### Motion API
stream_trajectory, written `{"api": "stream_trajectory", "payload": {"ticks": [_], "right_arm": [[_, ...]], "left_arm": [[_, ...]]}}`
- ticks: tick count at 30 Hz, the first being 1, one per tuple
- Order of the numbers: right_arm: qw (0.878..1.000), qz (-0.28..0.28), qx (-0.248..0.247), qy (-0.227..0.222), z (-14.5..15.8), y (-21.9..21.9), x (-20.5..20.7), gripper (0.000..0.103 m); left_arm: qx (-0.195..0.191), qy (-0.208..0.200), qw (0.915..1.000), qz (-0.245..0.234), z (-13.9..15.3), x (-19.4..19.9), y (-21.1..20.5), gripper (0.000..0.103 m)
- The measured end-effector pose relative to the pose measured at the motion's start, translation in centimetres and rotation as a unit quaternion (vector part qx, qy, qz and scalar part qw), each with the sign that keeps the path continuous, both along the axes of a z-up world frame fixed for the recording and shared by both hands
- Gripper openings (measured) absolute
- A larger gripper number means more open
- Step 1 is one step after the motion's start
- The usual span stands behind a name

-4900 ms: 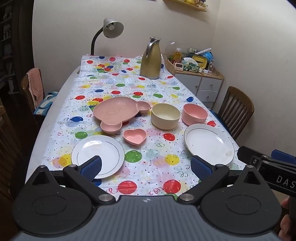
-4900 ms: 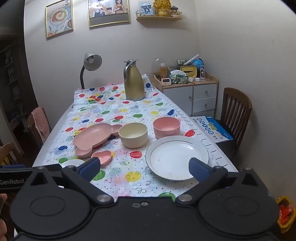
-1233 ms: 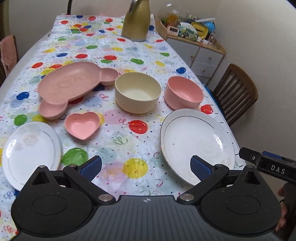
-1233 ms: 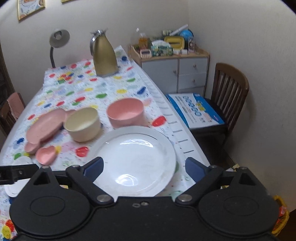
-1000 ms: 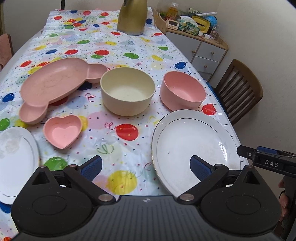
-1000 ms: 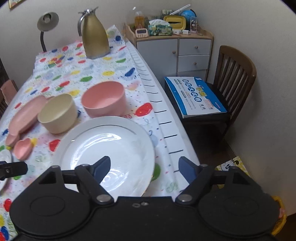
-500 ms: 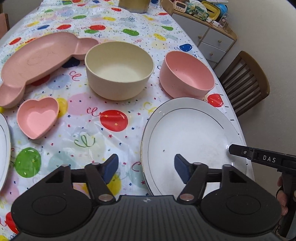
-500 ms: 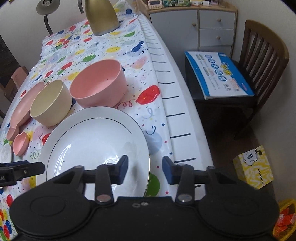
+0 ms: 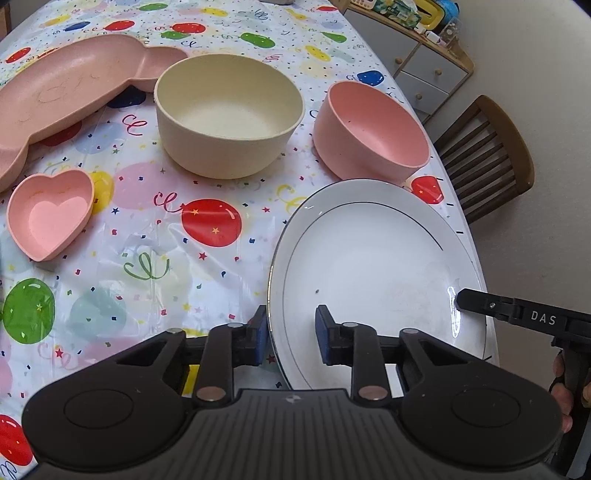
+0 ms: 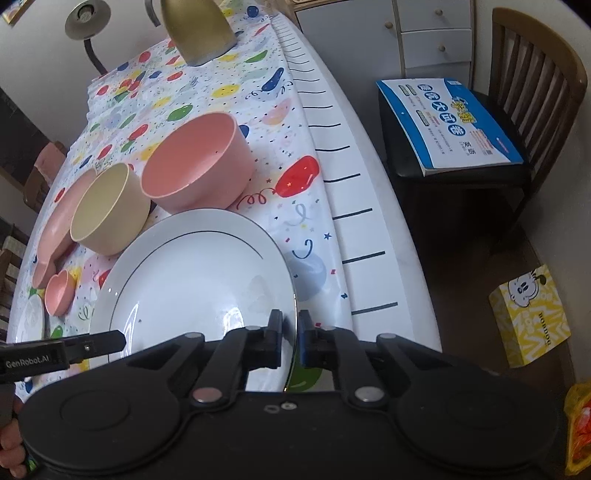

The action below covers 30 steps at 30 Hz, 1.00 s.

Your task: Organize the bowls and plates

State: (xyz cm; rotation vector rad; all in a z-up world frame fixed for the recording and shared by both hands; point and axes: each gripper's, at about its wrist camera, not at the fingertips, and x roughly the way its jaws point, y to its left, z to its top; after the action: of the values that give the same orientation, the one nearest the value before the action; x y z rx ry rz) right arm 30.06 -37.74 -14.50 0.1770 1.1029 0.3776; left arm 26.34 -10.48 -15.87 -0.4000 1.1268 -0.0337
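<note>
A large white plate (image 9: 369, 266) (image 10: 192, 280) lies flat near the table's right edge. My left gripper (image 9: 291, 338) straddles its left rim. Its jaws are closing; the outer pad is at the rim and the inner pad stands off over the plate. My right gripper (image 10: 290, 332) is at the opposite rim, jaws closing to a narrow gap with the rim pinched between the pads. Beyond the plate stand a pink bowl (image 9: 369, 129) and a cream bowl (image 9: 227, 114). To the left are a pink heart dish (image 9: 50, 218) and a pink mouse-shaped plate (image 9: 66, 92).
A small white plate (image 10: 27, 321) lies at the table's near left. A gold jug (image 10: 195, 26) stands at the far end. A wooden chair (image 9: 487, 155) holding a blue book (image 10: 447, 125) is close to the table's right edge, and a yellow box (image 10: 528, 314) sits on the floor.
Both grippers have come down and forward onto the large white plate. Their jaws have narrowed from wide open to straddle its opposite rims. The dishes have not moved.
</note>
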Motion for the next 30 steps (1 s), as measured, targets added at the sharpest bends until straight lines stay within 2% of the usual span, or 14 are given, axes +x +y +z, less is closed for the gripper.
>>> {"api": "stream_trajectory", "payload": {"ticks": [4, 11, 30], "right_arm": [[1.000, -0.005, 0.001, 0.002, 0.0, 0.1, 0.0, 0.007], [1.000, -0.001, -0.010, 0.000, 0.2, 0.3, -0.9, 0.007], [1.000, -0.016, -0.008, 0.014, 0.3, -1.3, -9.1, 0.007]], "left_arm": [[0.001, 0.002, 1.0000, -0.004, -0.1, 0.0, 0.4, 0.017], [-0.002, 0.010, 0.9996, -0.025, 0.0, -0.9, 0.3, 0.017], [-0.007, 0.024, 0.9969, -0.075, 0.5, -7.5, -0.7, 0.017]]}}
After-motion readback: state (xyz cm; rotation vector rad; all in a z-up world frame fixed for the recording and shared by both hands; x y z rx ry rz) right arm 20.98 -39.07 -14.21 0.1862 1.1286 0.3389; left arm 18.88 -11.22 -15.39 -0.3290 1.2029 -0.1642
